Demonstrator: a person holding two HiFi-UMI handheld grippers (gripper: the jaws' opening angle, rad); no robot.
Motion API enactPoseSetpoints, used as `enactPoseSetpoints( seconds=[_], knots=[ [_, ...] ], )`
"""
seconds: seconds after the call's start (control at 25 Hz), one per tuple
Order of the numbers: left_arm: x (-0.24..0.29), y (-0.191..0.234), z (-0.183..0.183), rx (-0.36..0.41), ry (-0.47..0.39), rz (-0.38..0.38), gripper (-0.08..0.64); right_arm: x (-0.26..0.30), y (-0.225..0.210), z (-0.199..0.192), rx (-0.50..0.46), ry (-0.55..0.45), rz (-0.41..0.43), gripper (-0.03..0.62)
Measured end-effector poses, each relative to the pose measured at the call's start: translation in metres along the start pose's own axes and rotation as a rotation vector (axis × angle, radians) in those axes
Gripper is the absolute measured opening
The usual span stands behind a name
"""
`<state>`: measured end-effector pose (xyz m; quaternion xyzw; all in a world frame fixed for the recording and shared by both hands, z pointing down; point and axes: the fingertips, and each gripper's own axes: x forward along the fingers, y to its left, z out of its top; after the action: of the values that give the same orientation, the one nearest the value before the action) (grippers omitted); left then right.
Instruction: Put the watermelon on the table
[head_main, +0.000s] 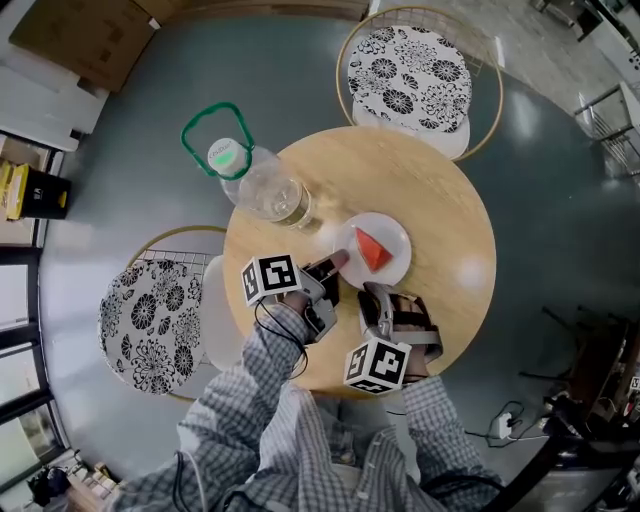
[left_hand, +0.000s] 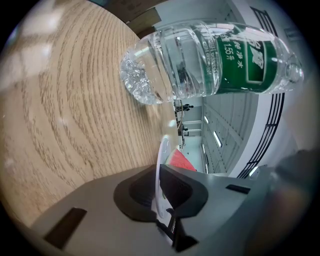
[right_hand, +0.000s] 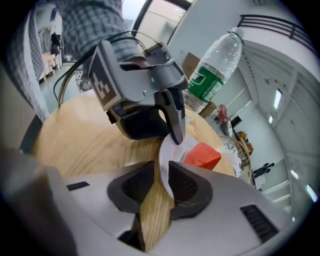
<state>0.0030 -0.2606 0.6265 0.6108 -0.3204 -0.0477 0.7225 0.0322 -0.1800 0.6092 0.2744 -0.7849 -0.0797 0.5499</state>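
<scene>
Seen from above, a round wooden table (head_main: 445, 195) holds a white plate (head_main: 396, 226) with a red watermelon wedge (head_main: 373, 249) lying on it. A clear water bottle (head_main: 268, 188) stands near the plate. The left gripper (head_main: 335, 262) is clamped on the plate's near rim. Its own view shows the thin white edge pinched between the dark pads (the head view is too far off to show this). The right gripper (head_main: 378, 296) sits just beside it. Only the right gripper view shows its jaws standing apart around the rim, with bare wood in the gap.
</scene>
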Motion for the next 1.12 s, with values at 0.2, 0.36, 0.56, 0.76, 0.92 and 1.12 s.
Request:
enactPoseSetpoints(
  seconds=[0.2,0.36,0.56,0.76,0.92,1.12],
  knots=[
    [0.001,0.000,0.000,0.009,0.001,0.001,0.021,0.006,-0.002,-0.003,-0.119,0.046,-0.051,0.054],
    [0.000,0.000,0.001,0.020,0.005,0.011,0.021,0.006,-0.001,-0.002,-0.118,0.041,-0.038,0.051],
    [0.001,-0.006,0.001,0.025,0.000,0.006,0.044,0.007,-0.002,-0.003,-0.111,0.043,-0.029,0.051],
    [-0.004,-0.012,-0.001,0.023,0.001,-0.017,0.137,0.008,0.000,-0.004,-0.108,0.052,-0.022,0.052],
    [-0.014,-0.009,0.001,0.015,-0.006,-0.013,0.147,0.011,0.002,-0.005,-0.111,0.060,-0.013,0.052],
    [-0.030,-0.009,0.000,-0.005,-0.035,-0.022,0.146,0.015,0.004,-0.009,-0.112,0.070,0.002,0.052]
  ],
)
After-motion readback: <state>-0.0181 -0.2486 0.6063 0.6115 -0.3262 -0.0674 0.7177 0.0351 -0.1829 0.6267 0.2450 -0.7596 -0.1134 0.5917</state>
